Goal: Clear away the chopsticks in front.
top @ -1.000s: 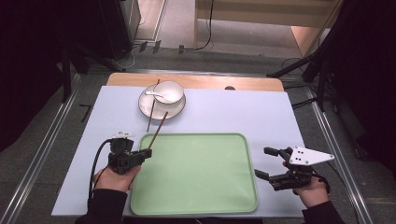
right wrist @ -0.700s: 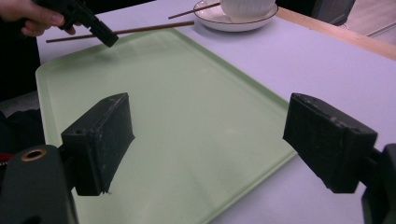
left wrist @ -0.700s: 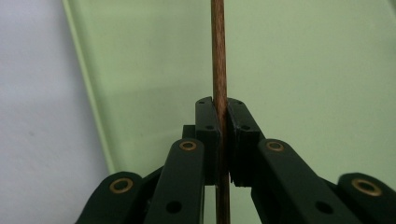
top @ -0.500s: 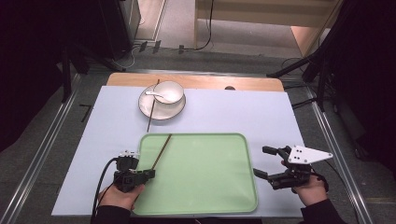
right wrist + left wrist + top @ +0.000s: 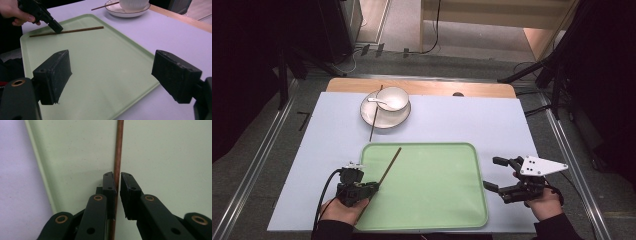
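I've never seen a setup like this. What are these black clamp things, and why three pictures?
A person holds a two-jaw gripper in each hand. The high view looks down on the table. The other two pictures come from cameras riding on the grippers, looking along their black jaws. On the table are a green tray and a plate with a bowl, a spoon and one chopstick. The left gripper has just been opening its jaws around a second chopstick lying on the tray. The right gripper is open and empty.
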Motion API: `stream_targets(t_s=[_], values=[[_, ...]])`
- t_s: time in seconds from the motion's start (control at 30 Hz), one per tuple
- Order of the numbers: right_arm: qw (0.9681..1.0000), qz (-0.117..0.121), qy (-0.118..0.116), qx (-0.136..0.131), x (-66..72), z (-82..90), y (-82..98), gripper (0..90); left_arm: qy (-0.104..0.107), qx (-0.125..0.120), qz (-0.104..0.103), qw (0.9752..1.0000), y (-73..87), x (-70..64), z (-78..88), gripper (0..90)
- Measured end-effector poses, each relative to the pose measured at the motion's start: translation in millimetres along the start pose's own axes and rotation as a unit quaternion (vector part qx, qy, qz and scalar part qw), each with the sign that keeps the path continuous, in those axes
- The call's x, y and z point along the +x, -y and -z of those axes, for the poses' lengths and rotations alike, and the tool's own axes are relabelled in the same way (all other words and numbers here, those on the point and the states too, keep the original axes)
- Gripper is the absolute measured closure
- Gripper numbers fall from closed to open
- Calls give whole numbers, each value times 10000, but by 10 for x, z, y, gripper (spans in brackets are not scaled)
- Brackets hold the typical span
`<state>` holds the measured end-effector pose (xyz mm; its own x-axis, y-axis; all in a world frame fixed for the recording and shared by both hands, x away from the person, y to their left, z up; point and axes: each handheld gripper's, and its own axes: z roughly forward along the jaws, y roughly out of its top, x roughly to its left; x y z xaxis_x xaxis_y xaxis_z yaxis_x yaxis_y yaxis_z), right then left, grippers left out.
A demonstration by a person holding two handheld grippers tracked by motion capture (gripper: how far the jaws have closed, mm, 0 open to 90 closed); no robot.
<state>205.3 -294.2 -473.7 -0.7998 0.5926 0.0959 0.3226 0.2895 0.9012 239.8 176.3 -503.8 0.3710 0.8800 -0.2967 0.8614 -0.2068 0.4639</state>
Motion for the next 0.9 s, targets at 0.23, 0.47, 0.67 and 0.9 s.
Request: stream_targets(t_s=[0.23,0.47,0.67,0.9], values=[[10000,15,0,-11,4,5,-3,163,261,-148,-28,9995,-93,56,60,667],[10000,-2,19,5,12,12,4,163,557,-429,-351,9969,-245,143,152,481],[10000,-35,46,17,14,23,16,163,604,-551,-407,9958,-423,239,198,409],[10000,-35,65,13,24,34,26,163,528,-564,-559,9954,-739,373,220,378]])
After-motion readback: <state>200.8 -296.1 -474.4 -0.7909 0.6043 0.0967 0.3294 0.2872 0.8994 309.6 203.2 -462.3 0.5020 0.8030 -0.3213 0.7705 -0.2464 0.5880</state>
